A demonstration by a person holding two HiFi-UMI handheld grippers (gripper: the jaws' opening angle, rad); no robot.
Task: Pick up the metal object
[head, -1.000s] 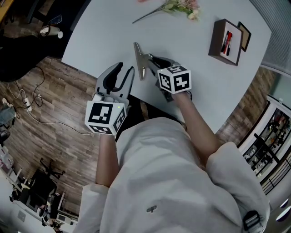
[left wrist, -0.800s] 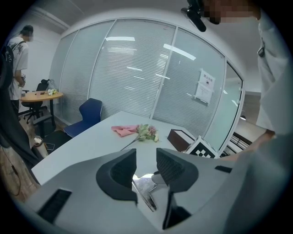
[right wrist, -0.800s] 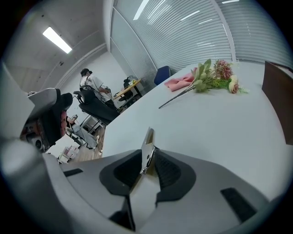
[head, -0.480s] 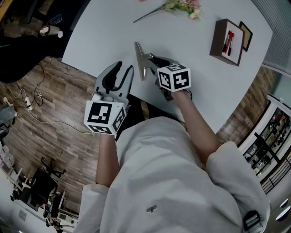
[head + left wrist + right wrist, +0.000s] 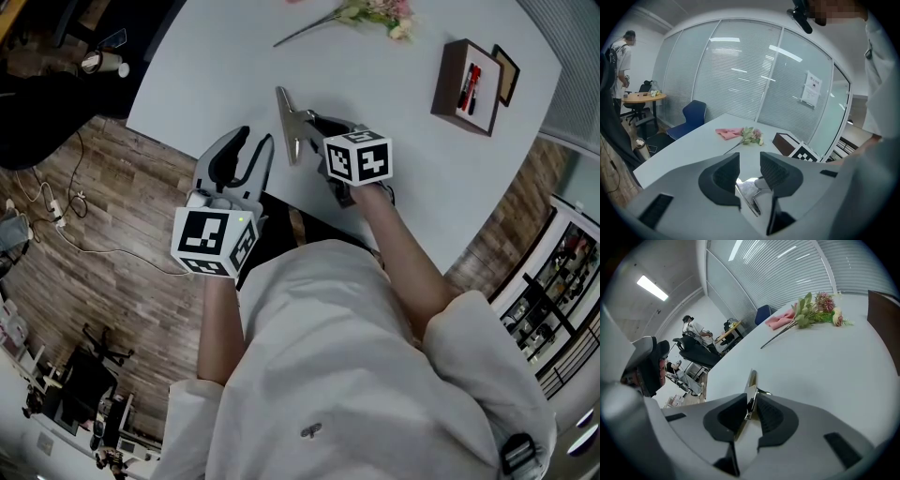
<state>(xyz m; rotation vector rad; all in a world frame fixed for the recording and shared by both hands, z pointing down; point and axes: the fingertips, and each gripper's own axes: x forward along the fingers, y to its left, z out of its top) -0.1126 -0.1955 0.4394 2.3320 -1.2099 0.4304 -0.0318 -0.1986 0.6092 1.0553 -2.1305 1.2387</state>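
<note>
The metal object [image 5: 286,120], a thin shiny clip-like piece with a long flat blade, stands on edge on the white table [image 5: 216,66] near its front edge. My right gripper [image 5: 311,129] reaches it from the right. In the right gripper view the metal object [image 5: 751,386] sits between the two dark pads [image 5: 769,414], and the right gripper [image 5: 751,401] is closing its jaws on it, with a thin gap still on the left side. My left gripper [image 5: 255,142] hangs open at the table's front edge, left of the object. The left gripper [image 5: 750,161] holds nothing.
A bunch of flowers [image 5: 370,13] lies at the table's far side beside a pink cloth [image 5: 729,133]. A brown box [image 5: 461,75] with a red item and a small frame [image 5: 504,73] stand at the right. Wooden floor lies left of the table edge.
Hardly anything has moved. The left gripper has drifted slightly to the left; the right gripper stays at the metal object.
</note>
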